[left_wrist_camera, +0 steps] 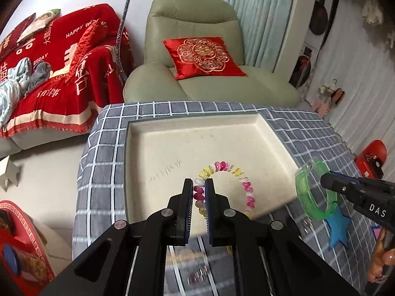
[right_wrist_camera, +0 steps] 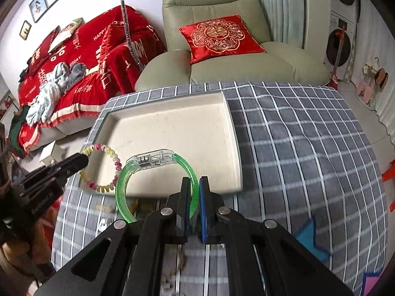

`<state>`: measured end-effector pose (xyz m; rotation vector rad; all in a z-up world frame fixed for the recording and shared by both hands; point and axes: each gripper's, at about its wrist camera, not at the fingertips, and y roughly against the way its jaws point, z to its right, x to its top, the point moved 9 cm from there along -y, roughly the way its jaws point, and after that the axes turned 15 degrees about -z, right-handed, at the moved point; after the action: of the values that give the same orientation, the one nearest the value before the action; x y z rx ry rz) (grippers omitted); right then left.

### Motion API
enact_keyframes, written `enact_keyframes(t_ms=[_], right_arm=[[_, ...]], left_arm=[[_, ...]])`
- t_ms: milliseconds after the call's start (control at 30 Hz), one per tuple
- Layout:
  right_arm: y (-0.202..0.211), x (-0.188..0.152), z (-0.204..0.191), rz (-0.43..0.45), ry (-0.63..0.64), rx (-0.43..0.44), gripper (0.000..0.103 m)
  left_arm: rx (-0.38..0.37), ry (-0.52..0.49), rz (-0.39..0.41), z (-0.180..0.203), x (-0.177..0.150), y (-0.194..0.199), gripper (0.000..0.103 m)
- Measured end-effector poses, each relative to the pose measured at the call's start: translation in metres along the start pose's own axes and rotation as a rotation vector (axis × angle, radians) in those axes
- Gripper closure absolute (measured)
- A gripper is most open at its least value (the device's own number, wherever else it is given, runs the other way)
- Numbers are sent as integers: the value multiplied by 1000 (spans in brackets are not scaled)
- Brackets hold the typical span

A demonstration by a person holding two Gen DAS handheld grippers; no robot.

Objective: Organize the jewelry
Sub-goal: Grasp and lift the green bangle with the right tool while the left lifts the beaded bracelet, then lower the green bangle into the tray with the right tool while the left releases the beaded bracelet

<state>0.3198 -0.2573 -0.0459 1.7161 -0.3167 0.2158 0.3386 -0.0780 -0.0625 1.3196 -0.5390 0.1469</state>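
My left gripper (left_wrist_camera: 199, 185) is shut on a beaded bracelet (left_wrist_camera: 244, 177) of pink, yellow and white beads, which hangs over the near part of the cream tray (left_wrist_camera: 187, 145). My right gripper (right_wrist_camera: 195, 182) is shut on a clear green bangle (right_wrist_camera: 123, 187) with a transparent clasp block, held above the tray's (right_wrist_camera: 187, 128) near edge. In the left wrist view the right gripper (left_wrist_camera: 325, 181) shows at the right with the green bangle (left_wrist_camera: 303, 197). In the right wrist view the left gripper (right_wrist_camera: 82, 161) shows at the left with the beaded bracelet (right_wrist_camera: 112, 157).
The tray rests on a table under a grey checked cloth (right_wrist_camera: 296, 148). A blue star shape (left_wrist_camera: 339, 227) lies on the cloth at the right. Behind the table stand a green armchair (left_wrist_camera: 197, 24) with a red cushion (left_wrist_camera: 203, 56) and a sofa with a red blanket (left_wrist_camera: 61, 69).
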Motion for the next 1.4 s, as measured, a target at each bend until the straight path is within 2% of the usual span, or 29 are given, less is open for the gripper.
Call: enact_keyframes(t_ms=[100,367,600,833,867,933,967,1000,1333,1367,1400], right_arm=[[-19,18,0,-16,-9,9,96],[-84,58,4,-77,-25,-39,96],[-115,63,11,-117,-13,-84,95],[-119,59,7,-126,12,-121,94],[-119,59,6,-128,11,-115,92],[-116,58,5,-123,7,-94,70],[-115,60,3,-119,5,-87,40],[-111,60,2,-110,4,-75,25],[-63,60,-8,-7,-23,14,25],[-58,58,-9,0,-26,16,25],[-55,56,-9,6,-29,21,25]], left_arm=[[24,3,-19,-4,14,-21,77],[98,-1,-109,-15,33,-74,77],[166,-30,-181,-18,26,-97,77],[228,-67,-172,-15,26,-97,77],[231,-70,-172,-15,26,-97,77],[232,-72,-169,-14,25,-96,77],[230,-71,-166,-14,25,-95,77],[228,-69,-163,-14,25,-95,77],[247,-53,-138,-19,27,-89,76],[249,-53,-139,-19,27,-89,65],[250,-53,-142,-19,27,-89,44]])
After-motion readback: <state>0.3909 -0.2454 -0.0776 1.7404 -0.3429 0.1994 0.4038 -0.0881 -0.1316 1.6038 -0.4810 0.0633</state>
